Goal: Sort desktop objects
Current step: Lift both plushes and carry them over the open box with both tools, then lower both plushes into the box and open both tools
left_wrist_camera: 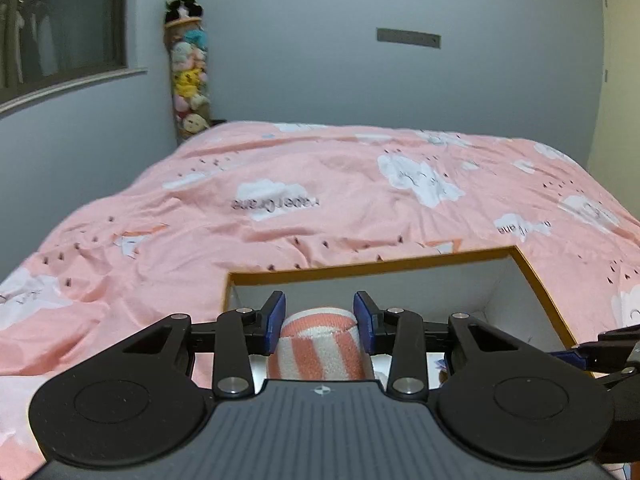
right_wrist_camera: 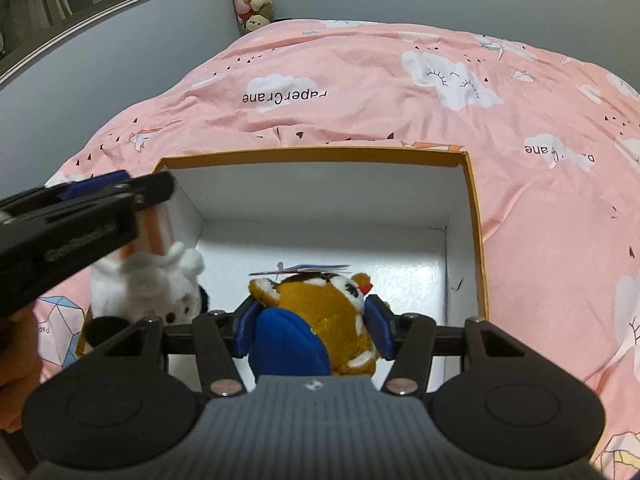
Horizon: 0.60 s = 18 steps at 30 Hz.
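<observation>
The left gripper point(left_wrist_camera: 320, 322) has its blue pads clamped on the pink-and-white striped part of a white rabbit plush point(left_wrist_camera: 318, 346). In the right wrist view the same gripper point(right_wrist_camera: 116, 188) comes in from the left edge, and the rabbit point(right_wrist_camera: 148, 280) hangs head-down from it, over the near left corner of the box point(right_wrist_camera: 312, 155). Its white head sits level with the box's left wall; whether it touches the wall I cannot tell.

The right gripper point(right_wrist_camera: 312, 326) is clamped, jaws fairly wide, on a brown plush toy point(right_wrist_camera: 324, 304) with a blue part at its near side. Both blue pads press into its flanks. The toy is held inside the box, over the near part of the white floor; whether it rests on the floor is hidden. A paper tag point(right_wrist_camera: 300, 269) sticks out flat beyond its head.

The box is an open cardboard carton with an orange rim and white inner walls, lying on a pink bedspread point(right_wrist_camera: 360, 100) printed with clouds. Its far half and right side are bare floor, with room between the brown toy and the far and right walls. The bedspread around the box lies open and rumpled, with grey walls beyond. A tall column of stuffed toys point(left_wrist_camera: 188, 68) stands in the far corner.
</observation>
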### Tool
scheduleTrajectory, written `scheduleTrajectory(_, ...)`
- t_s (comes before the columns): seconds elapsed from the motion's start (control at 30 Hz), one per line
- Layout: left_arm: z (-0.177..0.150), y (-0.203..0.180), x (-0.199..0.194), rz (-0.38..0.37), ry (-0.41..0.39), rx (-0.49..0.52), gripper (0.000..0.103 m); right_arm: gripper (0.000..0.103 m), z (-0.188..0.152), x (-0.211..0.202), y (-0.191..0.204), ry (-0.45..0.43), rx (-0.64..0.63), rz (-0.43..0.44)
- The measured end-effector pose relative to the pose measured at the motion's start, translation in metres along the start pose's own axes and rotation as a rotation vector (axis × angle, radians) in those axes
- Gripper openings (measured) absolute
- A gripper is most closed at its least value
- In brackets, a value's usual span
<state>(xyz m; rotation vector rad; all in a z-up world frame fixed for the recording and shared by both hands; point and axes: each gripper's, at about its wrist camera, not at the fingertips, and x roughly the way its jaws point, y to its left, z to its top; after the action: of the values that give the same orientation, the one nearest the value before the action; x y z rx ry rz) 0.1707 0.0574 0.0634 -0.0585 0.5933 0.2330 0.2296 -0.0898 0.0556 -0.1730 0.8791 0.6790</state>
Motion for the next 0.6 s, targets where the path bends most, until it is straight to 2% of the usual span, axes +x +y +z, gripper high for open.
scheduleTrajectory(0.17,-0.016,0.013,0.017,-0.079,0.104,-0.052,0.042,0.057,0.000,0.004,-0.004,0.008,-0.001,-0.003)
scheduleTrajectory(0.47,-0.028,0.034,0.016,-0.139,0.188,-0.043,0.042,0.058,-0.008,0.020,-0.018,0.107,0.040,0.021)
scheduleTrajectory(0.6,-0.025,0.046,0.018,-0.140,0.210,-0.082,0.038,0.058,-0.011,0.023,-0.022,0.117,0.039,0.040)
